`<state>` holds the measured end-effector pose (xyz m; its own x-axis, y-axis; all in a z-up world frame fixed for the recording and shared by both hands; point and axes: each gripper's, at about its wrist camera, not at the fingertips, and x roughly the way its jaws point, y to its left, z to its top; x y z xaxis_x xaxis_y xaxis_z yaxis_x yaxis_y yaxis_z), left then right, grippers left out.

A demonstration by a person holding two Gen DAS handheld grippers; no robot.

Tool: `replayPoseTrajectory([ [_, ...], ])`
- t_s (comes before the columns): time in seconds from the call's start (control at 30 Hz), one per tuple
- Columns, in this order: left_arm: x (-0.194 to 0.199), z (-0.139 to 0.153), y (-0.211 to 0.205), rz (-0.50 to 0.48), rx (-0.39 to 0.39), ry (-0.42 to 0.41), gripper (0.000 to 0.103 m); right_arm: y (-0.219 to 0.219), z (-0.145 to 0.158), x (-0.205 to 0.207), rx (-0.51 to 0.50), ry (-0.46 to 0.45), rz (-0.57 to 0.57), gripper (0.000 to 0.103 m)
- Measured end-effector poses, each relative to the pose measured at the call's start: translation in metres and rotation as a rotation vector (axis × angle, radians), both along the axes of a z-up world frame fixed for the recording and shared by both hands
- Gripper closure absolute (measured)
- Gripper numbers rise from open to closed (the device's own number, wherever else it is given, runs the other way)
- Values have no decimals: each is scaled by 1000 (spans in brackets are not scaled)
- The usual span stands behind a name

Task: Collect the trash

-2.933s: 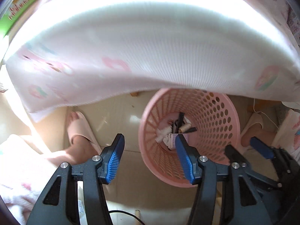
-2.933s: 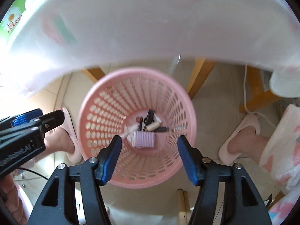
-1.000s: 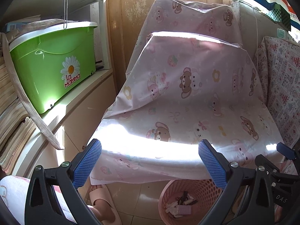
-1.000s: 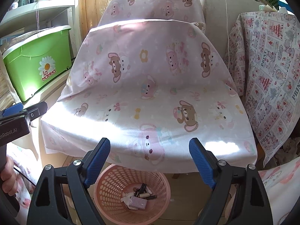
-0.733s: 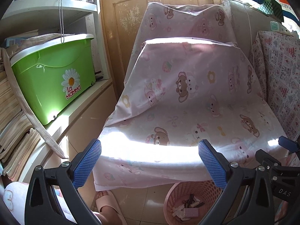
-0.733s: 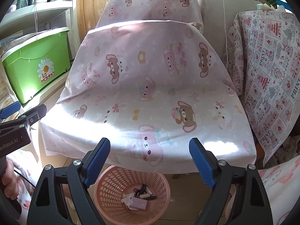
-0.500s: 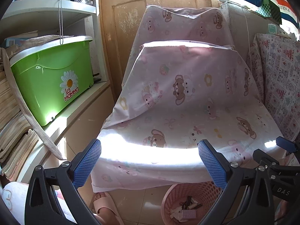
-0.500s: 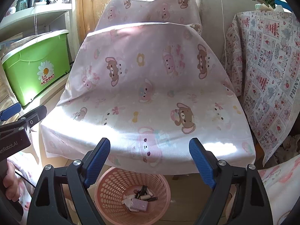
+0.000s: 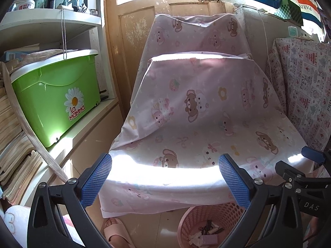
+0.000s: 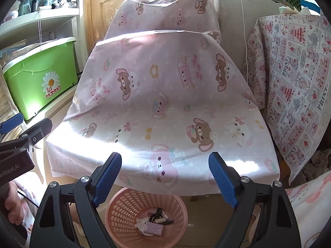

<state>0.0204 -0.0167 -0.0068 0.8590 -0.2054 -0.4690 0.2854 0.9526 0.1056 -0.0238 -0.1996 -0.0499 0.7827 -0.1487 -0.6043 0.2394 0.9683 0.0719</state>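
A pink perforated basket [image 10: 124,206] stands on the floor under the front edge of a table draped in a pink bear-print cloth [image 10: 165,103]. It holds several bits of trash [image 10: 154,223]: a checked lilac packet, crumpled paper and dark sticks. The basket also shows in the left wrist view [image 9: 198,215]. My left gripper [image 9: 165,177] is open and empty, held above the cloth's front edge. My right gripper [image 10: 165,175] is open and empty, above the basket. The bare cloth [image 9: 206,113] shows no loose trash.
A green storage box [image 9: 51,97] sits on a white shelf at the left, beside stacked papers [image 9: 12,144]. A wooden door [image 9: 132,31] stands behind the table. Furniture under a patterned cloth [image 10: 293,72] stands at the right. A slippered foot [image 9: 115,229] is near the basket.
Both grippers have risen from just over the basket to above the table edge and opened wider. Over the last second the views tilted up slightly; the basket sits lower in frame.
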Motion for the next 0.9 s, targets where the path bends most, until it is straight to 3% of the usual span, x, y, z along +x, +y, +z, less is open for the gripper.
replayPoseTrajectory([
  [0.4,5,-1,3,20,-12,19,1,0,0,0,14,1,-3,16],
  [0.67,13,-9,3,32,-5,74,1,-3,-4,3,21,18,-6,16],
  [0.9,18,-22,-7,21,49,115,1,-4,-9,6,21,40,-7,15],
])
